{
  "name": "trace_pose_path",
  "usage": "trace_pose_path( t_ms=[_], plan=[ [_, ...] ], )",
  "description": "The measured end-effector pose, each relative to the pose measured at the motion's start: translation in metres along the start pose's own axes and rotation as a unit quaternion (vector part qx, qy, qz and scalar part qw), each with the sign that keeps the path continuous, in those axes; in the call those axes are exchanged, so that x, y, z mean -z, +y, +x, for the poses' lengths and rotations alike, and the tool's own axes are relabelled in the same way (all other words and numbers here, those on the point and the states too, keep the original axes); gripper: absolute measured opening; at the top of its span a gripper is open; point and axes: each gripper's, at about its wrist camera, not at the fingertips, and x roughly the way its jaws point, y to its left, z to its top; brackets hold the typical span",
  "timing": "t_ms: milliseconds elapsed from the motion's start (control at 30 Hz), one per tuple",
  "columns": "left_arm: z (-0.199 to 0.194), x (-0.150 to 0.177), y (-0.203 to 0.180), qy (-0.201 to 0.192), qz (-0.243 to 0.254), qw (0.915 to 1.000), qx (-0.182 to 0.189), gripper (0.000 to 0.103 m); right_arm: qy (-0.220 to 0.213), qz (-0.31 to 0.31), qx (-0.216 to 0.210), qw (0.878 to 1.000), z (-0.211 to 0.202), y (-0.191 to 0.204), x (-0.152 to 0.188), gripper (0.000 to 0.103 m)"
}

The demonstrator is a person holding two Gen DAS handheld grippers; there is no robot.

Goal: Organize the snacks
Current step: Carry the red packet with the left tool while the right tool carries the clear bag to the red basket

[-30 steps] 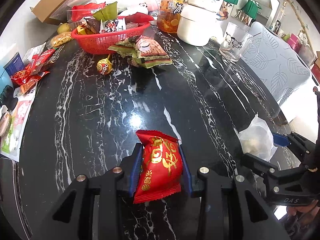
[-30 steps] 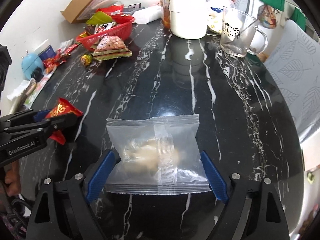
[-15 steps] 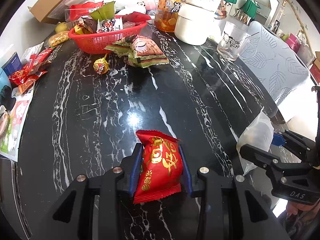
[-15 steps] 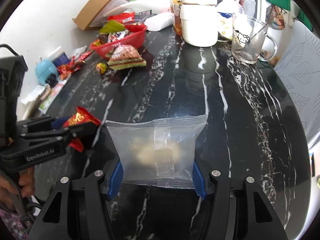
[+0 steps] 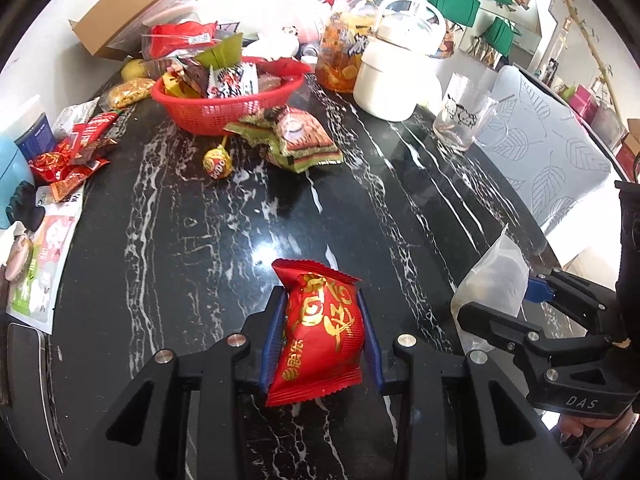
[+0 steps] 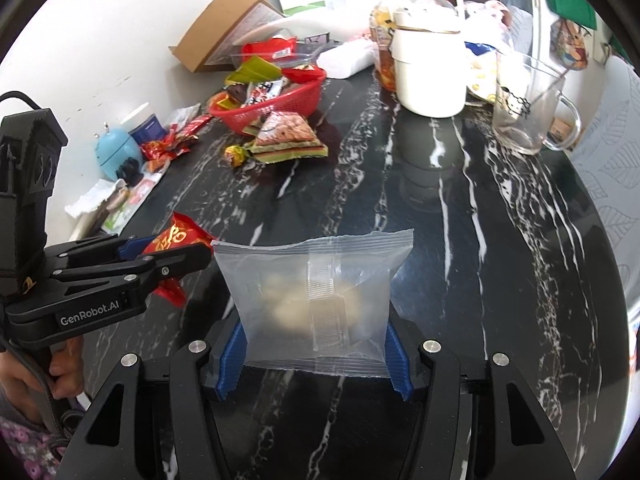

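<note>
My left gripper is shut on a red snack packet with gold characters, held above the black marble table. My right gripper is shut on a clear plastic snack bag holding a pale pastry, lifted off the table. The right gripper and its bag show at the right of the left wrist view. The left gripper and red packet show at the left of the right wrist view. A red basket full of snacks stands at the far side; it also shows in the right wrist view.
A triangular nut packet and a lollipop lie in front of the basket. A white jar, a drink bottle and a glass mug stand at the far right. Loose red wrappers lie at the left edge.
My right gripper closed on the clear bag and lifted it off the table. Both grippers moved up and forward a little; the left still holds the red packet.
</note>
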Motion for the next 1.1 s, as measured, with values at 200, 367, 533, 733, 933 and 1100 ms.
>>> trace_pose_path(
  t_ms=[200, 367, 533, 733, 933, 1100],
  plan=[
    [-0.01, -0.009, 0.005, -0.019, -0.006, 0.9998, -0.004, 0.034, -0.006, -0.007, -0.01, 1.0, 0.0, 0.003, -0.01, 0.058],
    [-0.02, -0.021, 0.009, -0.036, -0.01, 0.9993, 0.0, 0.034, -0.015, -0.015, -0.022, 1.0, -0.001, 0.007, -0.022, 0.058],
    [-0.032, -0.035, 0.011, -0.061, -0.01, 0.9981, -0.002, 0.034, -0.027, -0.026, -0.033, 0.999, -0.004, 0.012, -0.036, 0.058],
    [-0.045, -0.055, 0.016, -0.09, -0.014, 0.9959, 0.0, 0.034, -0.047, -0.042, -0.046, 0.997, -0.009, 0.018, -0.058, 0.058],
    [-0.058, -0.076, 0.019, -0.122, -0.014, 0.9924, -0.001, 0.034, -0.066, -0.052, -0.055, 0.995, -0.013, 0.023, -0.081, 0.058],
    [-0.072, -0.095, 0.024, -0.153, -0.014, 0.9882, -0.003, 0.034, -0.085, -0.059, -0.061, 0.993, -0.018, 0.026, -0.104, 0.058]
  ],
)
